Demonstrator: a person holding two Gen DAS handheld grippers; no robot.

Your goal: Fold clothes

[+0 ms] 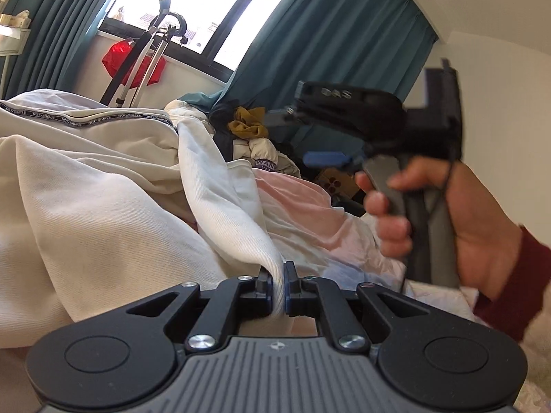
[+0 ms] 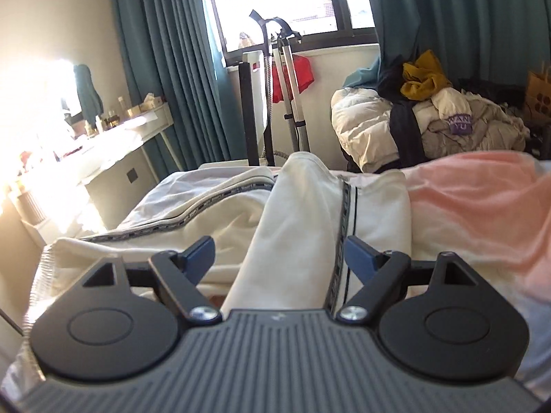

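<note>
A cream garment (image 1: pixel 103 206) with a black lettered stripe lies rumpled on the bed. My left gripper (image 1: pixel 278 284) is shut on a ribbed white fold of it. The same garment shows in the right wrist view (image 2: pixel 296 213), a raised fold running between the fingers. My right gripper (image 2: pixel 279 253) is open, its blue pads on either side of that fold and apart from it. It also shows in the left wrist view (image 1: pixel 310 130), blurred, held in a hand above the bed.
A pink cloth (image 2: pixel 482 192) lies on the bed to the right. A pile of clothes (image 2: pixel 447 120) sits by the teal curtain. A garment steamer stand (image 2: pixel 286 86) is under the window. A cluttered desk (image 2: pixel 120 134) stands at left.
</note>
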